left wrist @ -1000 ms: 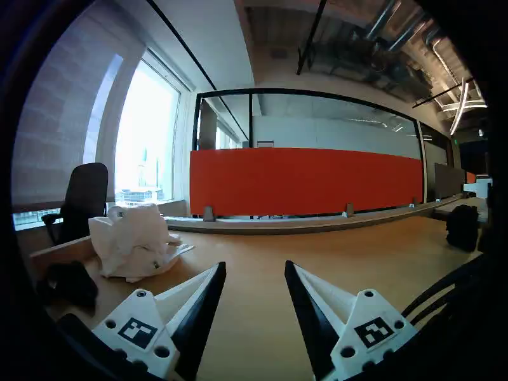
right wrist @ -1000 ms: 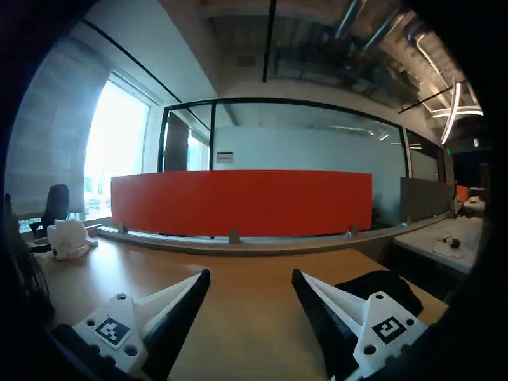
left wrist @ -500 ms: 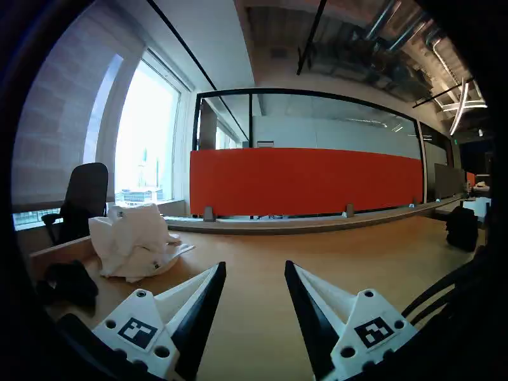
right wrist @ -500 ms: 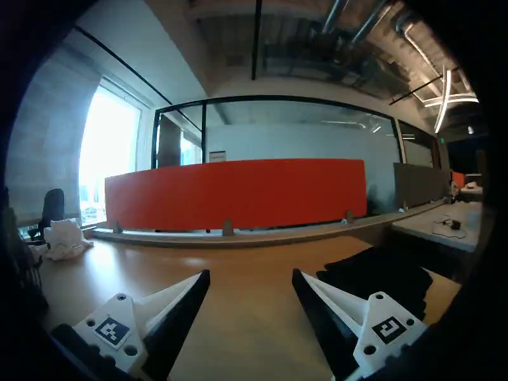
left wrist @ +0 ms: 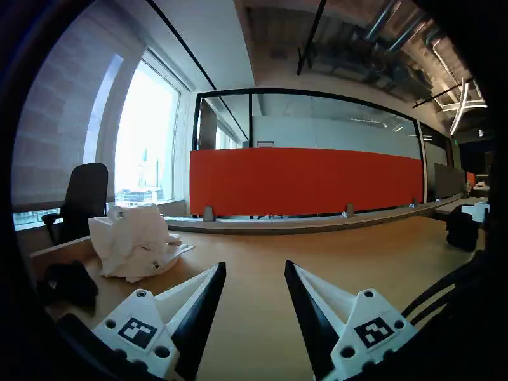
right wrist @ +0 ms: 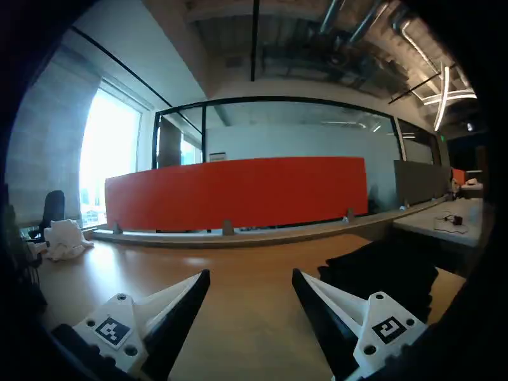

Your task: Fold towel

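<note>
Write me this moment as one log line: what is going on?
left gripper: jaws open, empty | right gripper: jaws open, empty | towel: crumpled on table, untouched | dark cloth: beside right gripper

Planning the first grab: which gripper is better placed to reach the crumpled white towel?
Left, probably. The white towel lies close, just left of the open left gripper; in the right gripper view it looks small and far off, well left of the open right gripper.
</note>
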{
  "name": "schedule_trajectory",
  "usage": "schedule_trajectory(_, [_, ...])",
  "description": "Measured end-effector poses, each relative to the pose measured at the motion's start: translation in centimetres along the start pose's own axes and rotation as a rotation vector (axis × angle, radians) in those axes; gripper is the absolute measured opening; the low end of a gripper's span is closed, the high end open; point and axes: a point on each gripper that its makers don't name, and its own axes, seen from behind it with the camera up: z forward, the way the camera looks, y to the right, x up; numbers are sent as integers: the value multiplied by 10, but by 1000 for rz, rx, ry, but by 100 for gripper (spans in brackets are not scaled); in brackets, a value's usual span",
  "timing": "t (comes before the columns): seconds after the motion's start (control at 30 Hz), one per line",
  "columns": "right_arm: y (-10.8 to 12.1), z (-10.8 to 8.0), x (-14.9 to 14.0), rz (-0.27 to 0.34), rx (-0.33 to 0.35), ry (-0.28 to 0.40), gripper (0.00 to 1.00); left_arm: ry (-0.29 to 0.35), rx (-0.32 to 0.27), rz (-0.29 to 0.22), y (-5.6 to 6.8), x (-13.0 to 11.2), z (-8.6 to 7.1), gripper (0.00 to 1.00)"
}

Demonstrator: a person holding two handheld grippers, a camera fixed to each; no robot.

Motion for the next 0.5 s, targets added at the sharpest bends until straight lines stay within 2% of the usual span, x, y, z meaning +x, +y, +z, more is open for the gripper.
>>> schedule_trajectory(0.5, [-10,1,-12,-26,9,-11,100,0,0,0,0,0,0,67])
